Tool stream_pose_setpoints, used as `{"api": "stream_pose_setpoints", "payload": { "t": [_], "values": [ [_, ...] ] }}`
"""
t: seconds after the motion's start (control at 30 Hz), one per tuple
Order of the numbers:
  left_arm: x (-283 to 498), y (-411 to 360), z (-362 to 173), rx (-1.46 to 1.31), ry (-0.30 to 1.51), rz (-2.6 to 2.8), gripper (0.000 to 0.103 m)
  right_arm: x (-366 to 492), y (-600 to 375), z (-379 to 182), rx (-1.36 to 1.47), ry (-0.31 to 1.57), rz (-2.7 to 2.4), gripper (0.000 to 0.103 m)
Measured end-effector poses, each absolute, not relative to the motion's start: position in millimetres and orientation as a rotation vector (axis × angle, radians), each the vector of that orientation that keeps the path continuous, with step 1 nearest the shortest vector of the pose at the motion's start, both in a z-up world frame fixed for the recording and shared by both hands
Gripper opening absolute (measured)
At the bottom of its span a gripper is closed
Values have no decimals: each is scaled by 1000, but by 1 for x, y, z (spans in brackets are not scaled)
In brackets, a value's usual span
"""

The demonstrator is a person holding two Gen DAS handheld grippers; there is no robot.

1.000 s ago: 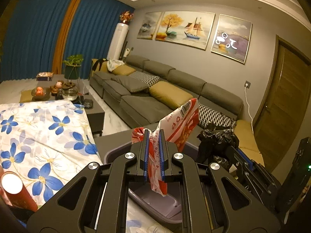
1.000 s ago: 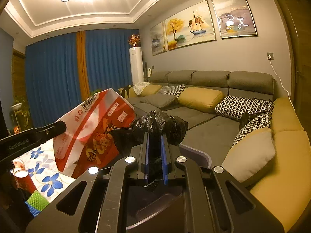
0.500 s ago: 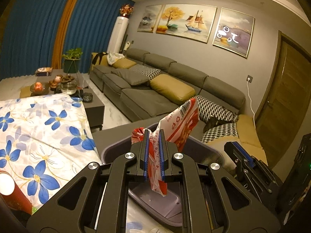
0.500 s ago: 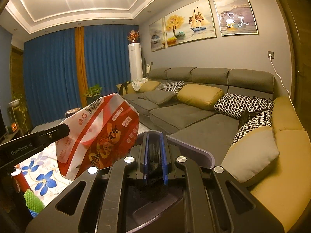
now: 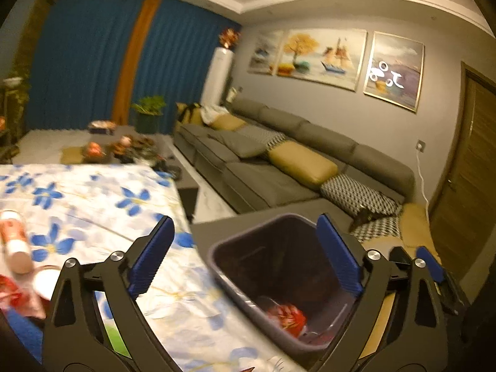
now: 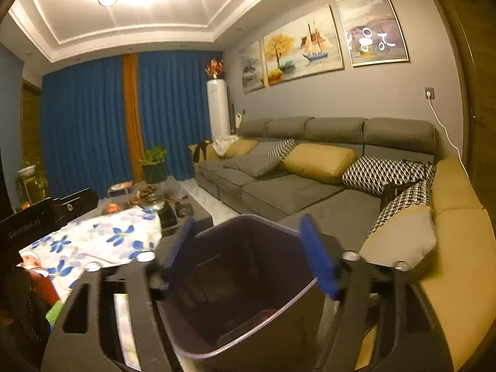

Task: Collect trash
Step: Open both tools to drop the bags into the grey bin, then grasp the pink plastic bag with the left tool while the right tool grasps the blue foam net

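Observation:
A dark purple trash bin (image 5: 235, 248) stands beside the flowered table. The red and white wrapper (image 5: 286, 316) lies at its bottom. My left gripper (image 5: 245, 260) is open and empty above the bin, its jaws wide apart. My right gripper (image 6: 248, 257) is open and empty over the same bin (image 6: 263, 223); the black bag is not visible inside. A red and white tube (image 5: 14, 241) and red trash (image 5: 12, 294) lie on the table at the left.
A table with a white and blue flowered cloth (image 5: 93, 204) lies left of the bin. A grey sofa (image 5: 279, 167) with yellow and patterned cushions runs behind. A low coffee table (image 5: 124, 152) holds small items. The right gripper shows in the left wrist view (image 5: 427, 263).
Both grippers have opened. The left let go of the red and white wrapper, which now lies in the bin. The right let go of the black bag.

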State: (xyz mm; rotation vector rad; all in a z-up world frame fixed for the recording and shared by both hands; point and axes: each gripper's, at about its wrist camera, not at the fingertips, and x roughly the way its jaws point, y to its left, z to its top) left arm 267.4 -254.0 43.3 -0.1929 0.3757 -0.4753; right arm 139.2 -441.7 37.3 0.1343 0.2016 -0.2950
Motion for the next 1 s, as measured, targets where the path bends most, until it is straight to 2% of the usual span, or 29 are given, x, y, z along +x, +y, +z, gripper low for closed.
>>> {"api": "stream_pose_setpoints", "payload": {
  "t": [0.17, 0.47, 0.73, 1.0],
  "values": [
    [235, -219, 48, -180, 342, -397, 94, 117, -421, 38, 144, 187, -238, 87],
    [162, -138, 47, -172, 316, -293, 94, 90, -371, 37, 128, 210, -84, 87],
    [83, -42, 20, -126, 303, -97, 94, 66, -310, 26, 74, 233, 47, 87],
    [50, 19, -12, -118, 379, 42, 94, 65, -254, 11, 37, 299, 139, 87]
  ]
}}
